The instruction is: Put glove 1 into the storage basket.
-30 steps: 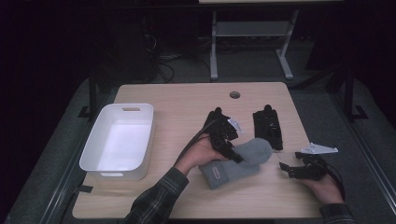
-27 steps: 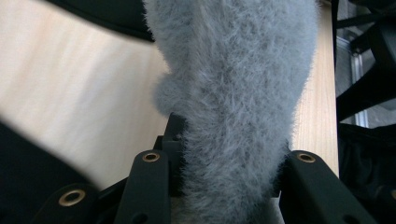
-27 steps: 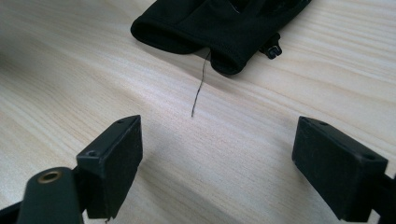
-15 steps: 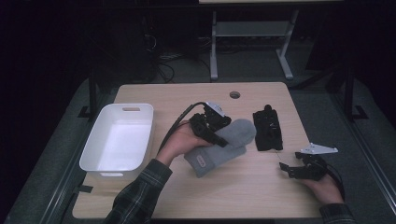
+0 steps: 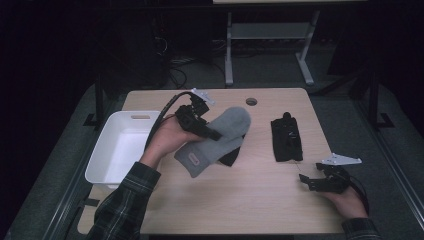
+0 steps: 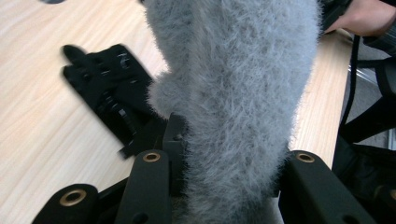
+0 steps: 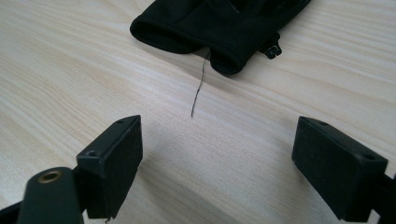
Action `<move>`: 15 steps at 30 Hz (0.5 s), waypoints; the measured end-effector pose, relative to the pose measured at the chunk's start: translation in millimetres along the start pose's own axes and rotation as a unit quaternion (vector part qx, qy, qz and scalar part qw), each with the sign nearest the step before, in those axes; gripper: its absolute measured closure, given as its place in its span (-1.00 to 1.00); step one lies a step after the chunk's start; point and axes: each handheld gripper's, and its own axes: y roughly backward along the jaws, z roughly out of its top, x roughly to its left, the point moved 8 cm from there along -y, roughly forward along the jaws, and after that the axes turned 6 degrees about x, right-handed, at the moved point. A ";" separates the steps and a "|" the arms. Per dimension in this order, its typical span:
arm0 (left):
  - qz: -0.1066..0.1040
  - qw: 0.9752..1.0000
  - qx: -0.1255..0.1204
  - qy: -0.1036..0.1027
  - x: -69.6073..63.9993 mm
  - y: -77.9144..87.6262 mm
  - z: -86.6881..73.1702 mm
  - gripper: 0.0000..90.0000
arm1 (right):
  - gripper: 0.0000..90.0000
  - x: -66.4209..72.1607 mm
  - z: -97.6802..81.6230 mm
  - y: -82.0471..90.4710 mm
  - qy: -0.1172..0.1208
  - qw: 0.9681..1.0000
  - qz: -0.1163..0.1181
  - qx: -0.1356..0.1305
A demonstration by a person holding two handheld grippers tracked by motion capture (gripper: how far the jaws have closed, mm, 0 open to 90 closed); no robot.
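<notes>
Left gripper (image 5: 212,134) clenched on grey sock (image 5: 215,142), held above desk (image 5: 250,200) just right of white bin (image 5: 117,150). Right gripper (image 5: 309,182) released, jaws wide, near black glove (image 5: 286,140).

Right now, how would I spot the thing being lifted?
Start at the white bin on the left of the wooden table. Just right of it, the left gripper holds a grey mitten above the tabletop. It's fuzzy and grey, unlike the flat black glove farther right.

White bin (image 5: 102,165) at the table's (image 5: 240,205) left — black gloves (image 5: 286,138) right of centre.
</notes>
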 end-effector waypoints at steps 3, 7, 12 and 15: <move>0.011 1.000 -0.004 0.013 7.3 14.6 -6.8 0.42 | -0.64 0.0 0.0 0.0 0.000 1.000 -0.001 0.000; 0.026 0.999 -0.008 0.027 17.8 32.7 -17.3 0.42 | -0.64 0.0 0.0 -0.2 0.000 1.000 -0.002 0.000; 0.040 0.998 -0.013 0.052 31.1 51.2 -33.8 0.43 | -0.64 -0.3 0.0 -0.1 -0.001 1.000 -0.002 0.000; 0.050 0.996 -0.016 0.068 39.1 60.5 -45.3 0.43 | -0.64 -0.4 0.0 -0.1 -0.001 1.000 -0.003 0.000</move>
